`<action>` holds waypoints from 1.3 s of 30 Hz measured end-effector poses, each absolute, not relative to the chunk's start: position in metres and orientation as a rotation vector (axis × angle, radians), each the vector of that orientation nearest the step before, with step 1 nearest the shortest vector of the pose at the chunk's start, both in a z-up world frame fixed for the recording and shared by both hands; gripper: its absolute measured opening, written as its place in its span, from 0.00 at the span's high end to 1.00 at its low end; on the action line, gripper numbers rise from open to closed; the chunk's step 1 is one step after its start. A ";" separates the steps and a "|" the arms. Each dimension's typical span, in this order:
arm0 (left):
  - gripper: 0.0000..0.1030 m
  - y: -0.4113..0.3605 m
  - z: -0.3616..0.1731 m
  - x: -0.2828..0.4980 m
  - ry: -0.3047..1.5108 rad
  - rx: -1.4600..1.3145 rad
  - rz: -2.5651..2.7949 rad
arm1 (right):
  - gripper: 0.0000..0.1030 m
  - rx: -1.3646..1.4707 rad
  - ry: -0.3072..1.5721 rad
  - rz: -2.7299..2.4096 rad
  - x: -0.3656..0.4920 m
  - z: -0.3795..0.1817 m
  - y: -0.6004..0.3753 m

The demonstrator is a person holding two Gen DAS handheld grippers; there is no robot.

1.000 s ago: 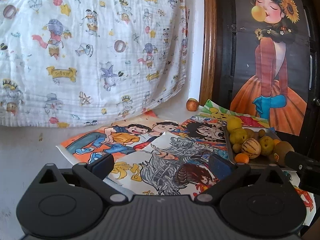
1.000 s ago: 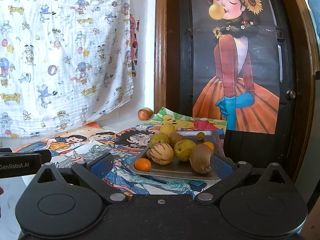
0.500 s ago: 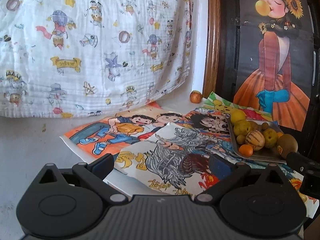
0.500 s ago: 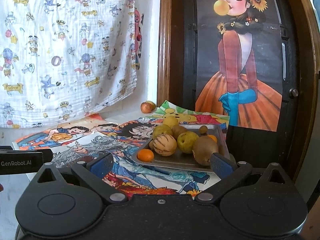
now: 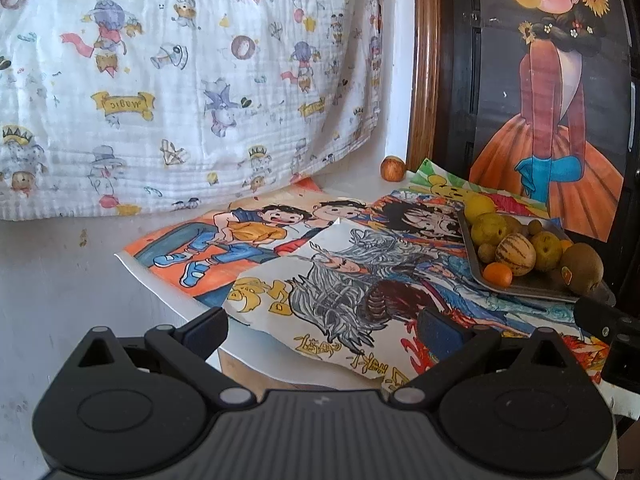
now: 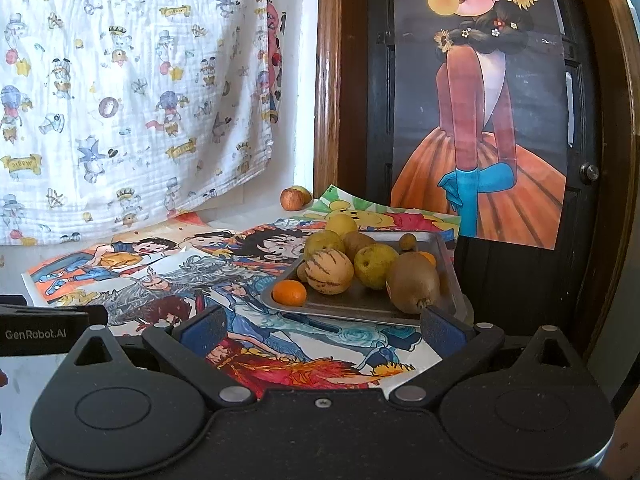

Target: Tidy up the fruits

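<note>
Several fruits (image 6: 329, 271) heaped in metal tray (image 6: 447, 264); both grippers' jaws apart, empty.

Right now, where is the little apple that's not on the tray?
The apple sits alone at the back of the table, against the wall beside the wooden door frame, behind and left of the tray in the right wrist view.

"GenRobot.AI" in white letters on the black body of the left tool (image 6: 44, 334), seen at the right wrist view's left edge. Yellow ribbon banners printed on the white cartoon-print cloth (image 5: 180, 92) read roughly "magic", mirrored. Yellow characters on the grey-haired drawing (image 5: 320, 300) aren't legible.
</note>
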State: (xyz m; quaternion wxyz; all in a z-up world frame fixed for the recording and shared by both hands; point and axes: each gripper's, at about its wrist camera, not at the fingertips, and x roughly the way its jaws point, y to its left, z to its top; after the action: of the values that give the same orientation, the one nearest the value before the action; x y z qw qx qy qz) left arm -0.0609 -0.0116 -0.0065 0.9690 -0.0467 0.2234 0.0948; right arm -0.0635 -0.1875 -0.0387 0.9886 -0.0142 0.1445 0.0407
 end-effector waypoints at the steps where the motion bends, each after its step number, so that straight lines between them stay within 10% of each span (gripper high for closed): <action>1: 0.00 -0.012 -0.007 -0.061 0.455 -0.091 0.191 | 0.00 -0.028 0.291 0.082 -0.063 -0.039 -0.188; 39: 0.00 -0.013 -0.010 -0.062 0.463 -0.084 0.190 | 0.00 -0.029 0.296 0.078 -0.063 -0.039 -0.186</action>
State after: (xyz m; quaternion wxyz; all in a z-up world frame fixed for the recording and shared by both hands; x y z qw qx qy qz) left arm -0.0617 -0.0128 -0.0097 0.9680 -0.0414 0.2290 0.0939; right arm -0.0625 -0.1863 -0.0395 0.9882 -0.0146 0.1475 0.0387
